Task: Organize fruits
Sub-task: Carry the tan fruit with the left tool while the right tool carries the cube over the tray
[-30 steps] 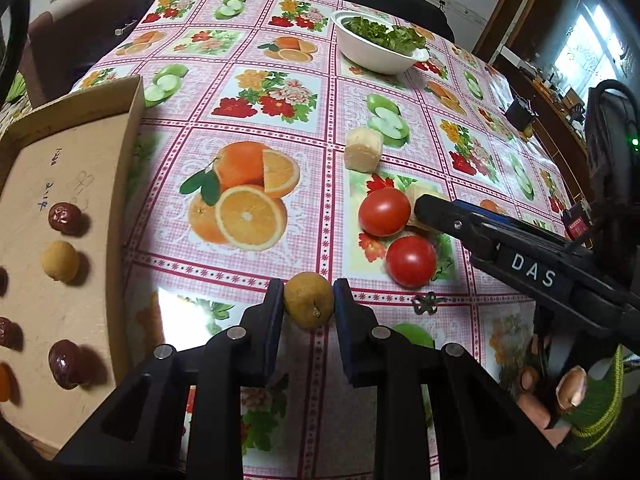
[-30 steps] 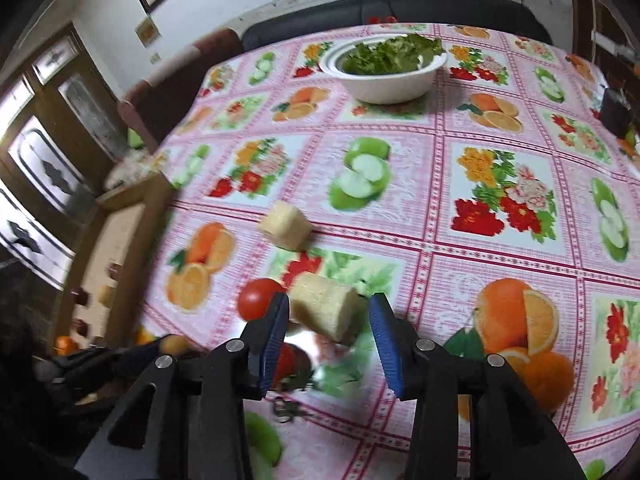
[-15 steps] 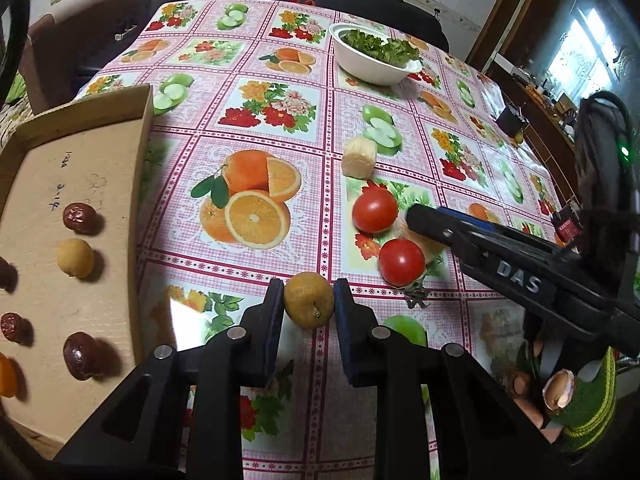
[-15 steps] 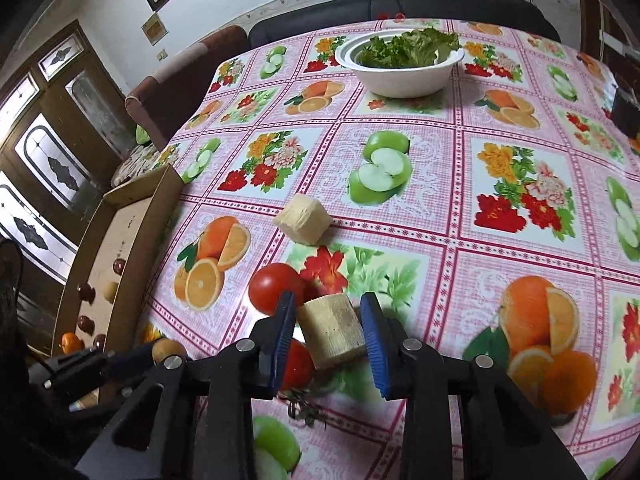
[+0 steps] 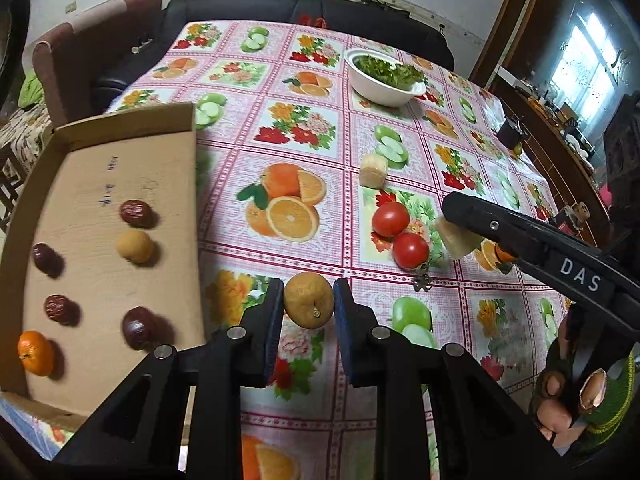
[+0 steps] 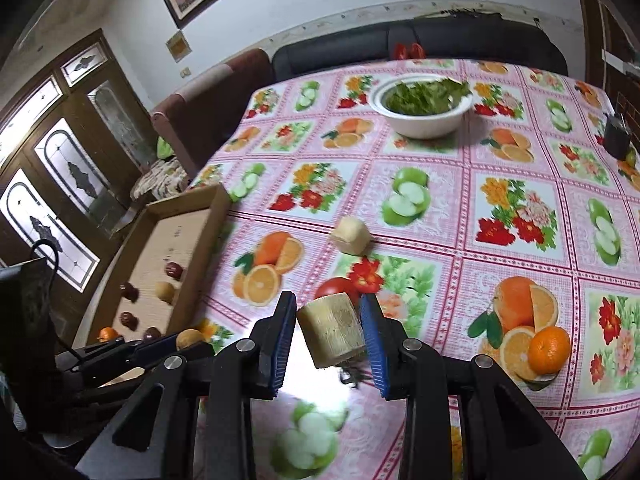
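Right gripper (image 6: pixel 329 334) has just closed, pinching the cane piece (image 6: pixel 331 334), now lifted clear of the tomatoes (image 5: pixel 401 229); left gripper (image 5: pixel 308 301) pinches a longan (image 5: pixel 308 299), bound for the tray (image 5: pixel 192 168).

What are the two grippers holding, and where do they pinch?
The left gripper pinches a small round yellow-brown fruit by its two sides. The right gripper squeezes a pale cut cylinder chunk across its sides.
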`<control>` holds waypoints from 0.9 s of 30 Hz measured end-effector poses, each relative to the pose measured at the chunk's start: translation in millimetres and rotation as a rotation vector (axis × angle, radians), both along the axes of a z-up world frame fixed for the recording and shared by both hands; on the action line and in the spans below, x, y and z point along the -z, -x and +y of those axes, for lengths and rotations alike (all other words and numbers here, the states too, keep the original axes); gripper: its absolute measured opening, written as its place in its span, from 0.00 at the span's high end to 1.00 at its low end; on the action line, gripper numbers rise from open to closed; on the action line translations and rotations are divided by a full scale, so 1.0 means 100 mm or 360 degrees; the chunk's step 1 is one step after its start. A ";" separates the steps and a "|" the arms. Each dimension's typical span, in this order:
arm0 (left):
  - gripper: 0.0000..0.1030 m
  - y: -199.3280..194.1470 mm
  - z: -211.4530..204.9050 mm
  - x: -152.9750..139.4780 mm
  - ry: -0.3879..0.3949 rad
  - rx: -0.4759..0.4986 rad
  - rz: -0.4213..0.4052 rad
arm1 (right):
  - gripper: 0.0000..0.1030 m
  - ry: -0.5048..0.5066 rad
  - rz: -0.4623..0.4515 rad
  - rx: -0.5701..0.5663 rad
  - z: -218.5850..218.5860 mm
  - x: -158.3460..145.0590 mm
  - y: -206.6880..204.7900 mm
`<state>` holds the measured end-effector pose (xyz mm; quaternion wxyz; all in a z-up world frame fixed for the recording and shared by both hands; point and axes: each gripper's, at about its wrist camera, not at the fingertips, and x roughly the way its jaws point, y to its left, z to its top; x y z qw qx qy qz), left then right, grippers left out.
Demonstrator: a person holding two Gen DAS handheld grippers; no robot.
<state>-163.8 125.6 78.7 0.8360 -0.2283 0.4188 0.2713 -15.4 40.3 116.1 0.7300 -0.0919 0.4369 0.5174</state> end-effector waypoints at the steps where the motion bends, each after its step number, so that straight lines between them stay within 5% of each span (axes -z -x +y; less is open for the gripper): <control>1: 0.79 0.03 0.00 -0.02 -0.0006 -0.0008 -0.0002 | 0.67 -0.0011 -0.0005 -0.0013 0.01 -0.04 0.04; 27: 0.78 0.53 0.22 -0.19 -0.0059 -0.0147 -0.0032 | 0.67 -0.0044 -0.0040 -0.0226 0.29 -0.23 0.61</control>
